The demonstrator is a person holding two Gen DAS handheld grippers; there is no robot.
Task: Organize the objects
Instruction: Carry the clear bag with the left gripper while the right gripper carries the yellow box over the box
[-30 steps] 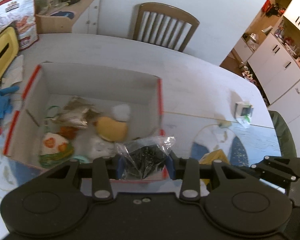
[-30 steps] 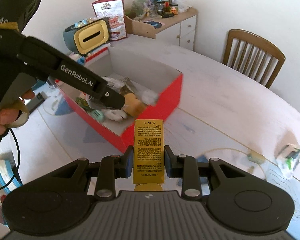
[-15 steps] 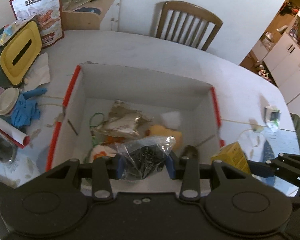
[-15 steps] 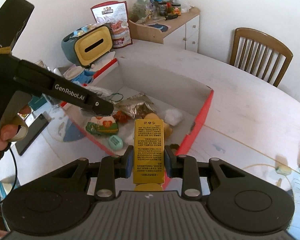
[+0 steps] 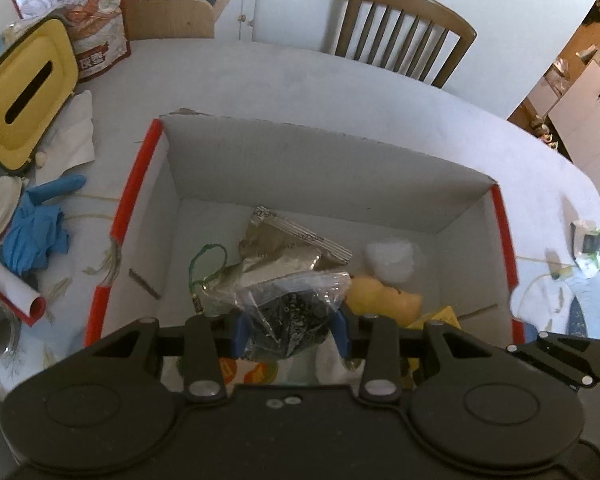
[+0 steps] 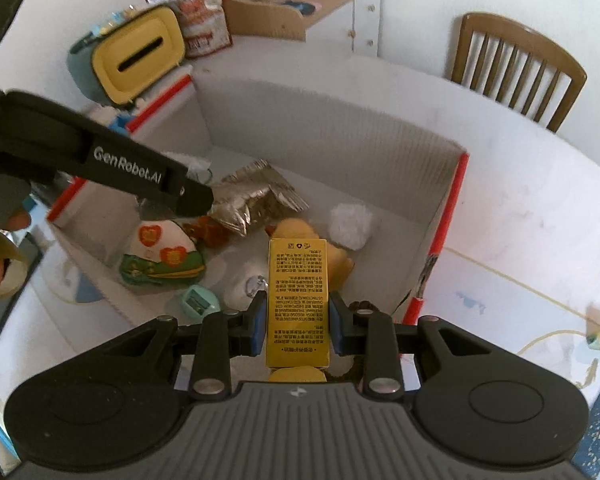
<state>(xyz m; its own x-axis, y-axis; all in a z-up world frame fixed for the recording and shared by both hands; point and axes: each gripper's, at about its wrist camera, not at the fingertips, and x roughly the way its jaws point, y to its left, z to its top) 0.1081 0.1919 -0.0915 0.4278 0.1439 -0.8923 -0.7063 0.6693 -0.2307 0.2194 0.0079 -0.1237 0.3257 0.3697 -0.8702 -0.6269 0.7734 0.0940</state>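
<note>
Release was the step in hand, judged from the scene: both loads hung over the open cardboard box (image 5: 324, 172) on the table (image 5: 340, 80). The left hand-held gripper (image 5: 290, 330) was closed on a clear zip bag (image 5: 292, 308) of small dark pieces, above the silver foil packet (image 5: 284, 248). The right hand-held gripper (image 6: 298, 322) was clamped on a yellow carton (image 6: 298, 300), over the yellow plush toy (image 6: 296, 232) near the red right wall.

To do it well, each hand should probably go lower before the pads open, so that the things do not bounce out. The carton would lie better flat in the free corner beside the white fluffy ball (image 6: 350, 224). The two grippers were near each other, so opening one after the other seems safer.

Compared with one second before, both views had come forward and down: then the box was seen from outside its near wall, now its inside filled the pictures. Both grips were unchanged.
</note>
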